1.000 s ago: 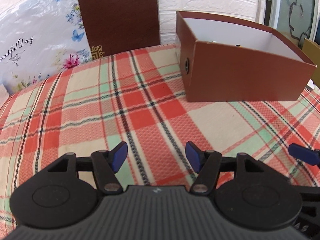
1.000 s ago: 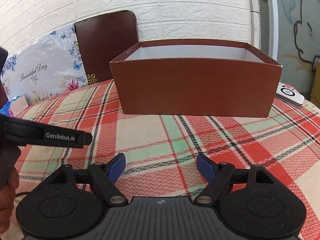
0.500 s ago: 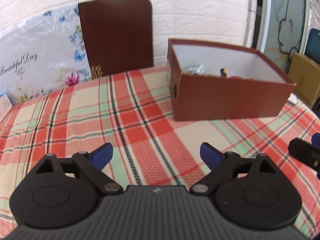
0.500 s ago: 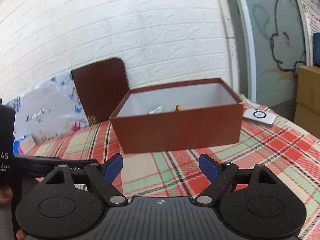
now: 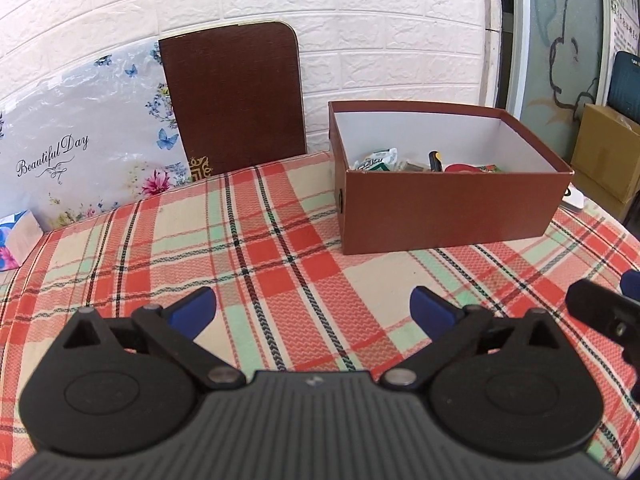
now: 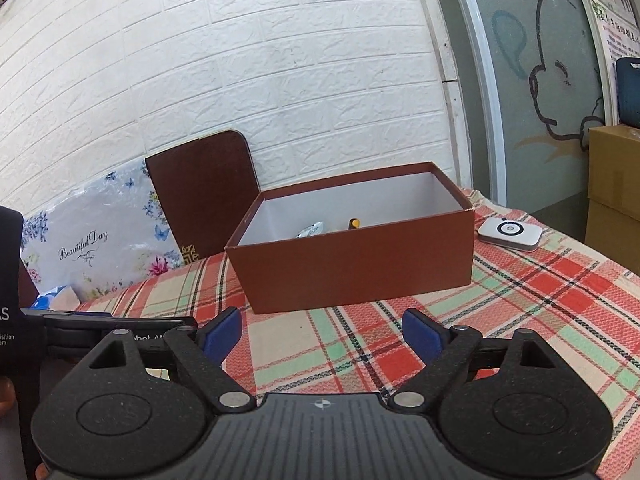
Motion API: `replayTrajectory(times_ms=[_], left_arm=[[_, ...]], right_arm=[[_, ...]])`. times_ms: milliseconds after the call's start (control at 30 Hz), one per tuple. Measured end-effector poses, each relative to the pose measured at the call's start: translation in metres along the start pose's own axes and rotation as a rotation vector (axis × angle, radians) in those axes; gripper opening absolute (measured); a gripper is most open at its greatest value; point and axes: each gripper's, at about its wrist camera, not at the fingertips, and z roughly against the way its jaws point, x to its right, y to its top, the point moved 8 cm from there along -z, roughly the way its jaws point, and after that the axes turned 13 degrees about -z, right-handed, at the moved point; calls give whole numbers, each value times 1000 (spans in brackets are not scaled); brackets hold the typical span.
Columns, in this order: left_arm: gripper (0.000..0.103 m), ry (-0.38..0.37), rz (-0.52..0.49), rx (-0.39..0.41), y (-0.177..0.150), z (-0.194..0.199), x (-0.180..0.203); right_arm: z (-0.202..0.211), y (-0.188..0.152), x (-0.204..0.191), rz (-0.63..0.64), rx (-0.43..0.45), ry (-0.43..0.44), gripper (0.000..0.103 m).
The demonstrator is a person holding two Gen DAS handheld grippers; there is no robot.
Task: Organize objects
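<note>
Left gripper [image 5: 314, 306] and right gripper [image 6: 322, 330] jaws just opened wide, empty; box [image 5: 448, 216] ahead holds apparently packets.

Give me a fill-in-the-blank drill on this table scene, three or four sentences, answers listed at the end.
1. The brown box on the plaid tablecloth has no ____ on it, so its white inside shows.
2. Both the left tongs and the right tongs hold ____ between their blue pads.
3. The small white device lies on the cloth ____ the box, not in it.
4. The dark brown board leans against the white ____ wall.

Missing words: lid; nothing; beside; brick
</note>
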Motion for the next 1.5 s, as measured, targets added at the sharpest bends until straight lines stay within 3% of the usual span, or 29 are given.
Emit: replayTrajectory(times_ms=[1167,1500], left_arm=[[103,77,-61,-35,-5,0,0],[103,27,-30,-38,-2,2,1]], right_arm=[[-6,-12,-8,7,-29,-28,90],[-6,-8,1,-16,-18,-61,91]])
